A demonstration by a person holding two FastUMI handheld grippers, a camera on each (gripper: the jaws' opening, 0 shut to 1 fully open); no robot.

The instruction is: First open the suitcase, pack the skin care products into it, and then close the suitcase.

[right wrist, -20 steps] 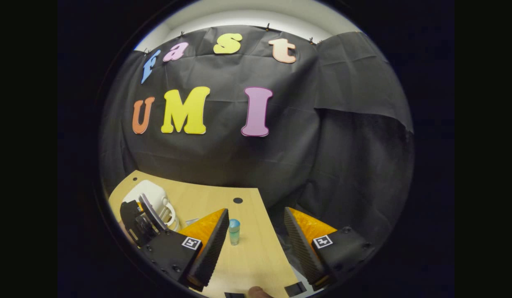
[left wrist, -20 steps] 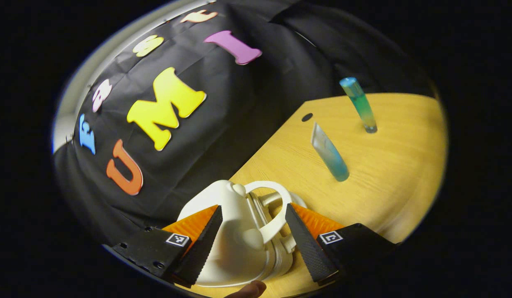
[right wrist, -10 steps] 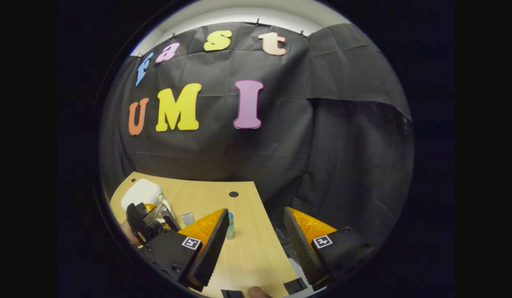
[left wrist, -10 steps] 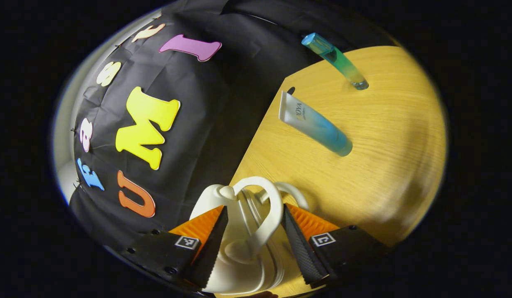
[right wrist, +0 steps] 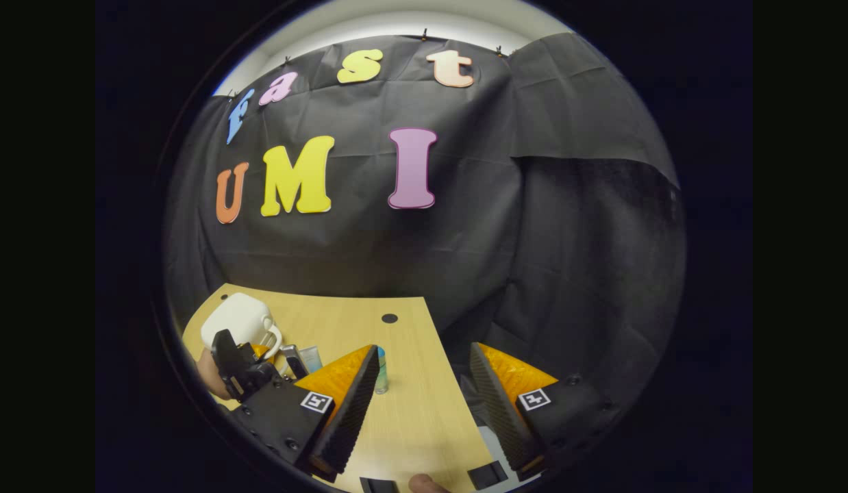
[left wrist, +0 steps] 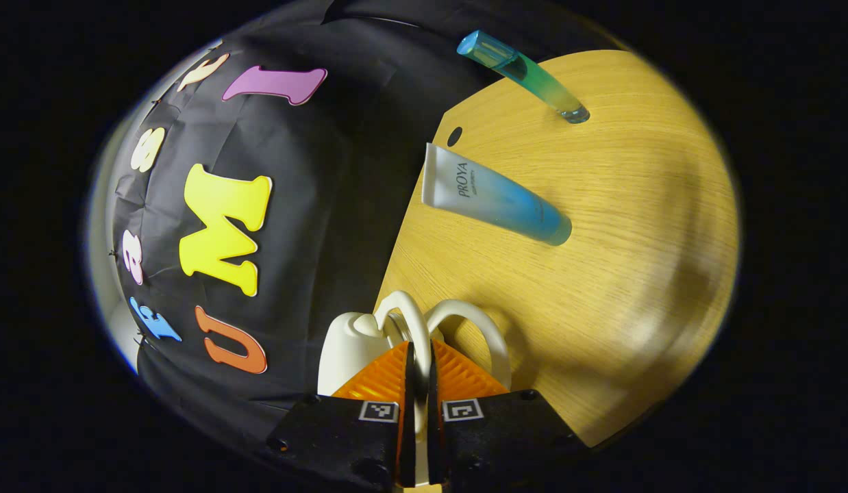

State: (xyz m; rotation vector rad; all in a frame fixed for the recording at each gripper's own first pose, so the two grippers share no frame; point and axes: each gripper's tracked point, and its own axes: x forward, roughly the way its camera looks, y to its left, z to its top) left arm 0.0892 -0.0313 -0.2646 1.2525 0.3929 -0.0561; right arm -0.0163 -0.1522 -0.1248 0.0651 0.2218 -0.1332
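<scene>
Left gripper view: left gripper [left wrist: 417,383] jaws nearly closed, clamped on one white loop handle [left wrist: 414,329] of the small white suitcase [left wrist: 348,346], which sits at the table [left wrist: 636,226] edge by the black cloth wall. Second handle [left wrist: 475,325] is free, just right of the jaws. Beyond, a blue-white tube [left wrist: 496,198] and a thin blue-green bottle [left wrist: 523,68] stand upright on the table, apart from each other, well apart from the suitcase.

Right gripper view: right gripper [right wrist: 424,404] jaws wide apart, holding nothing, over the near table edge. Suitcase [right wrist: 239,320] far left with left gripper [right wrist: 249,363] at it; bottle [right wrist: 381,370] upright beside the left finger.
</scene>
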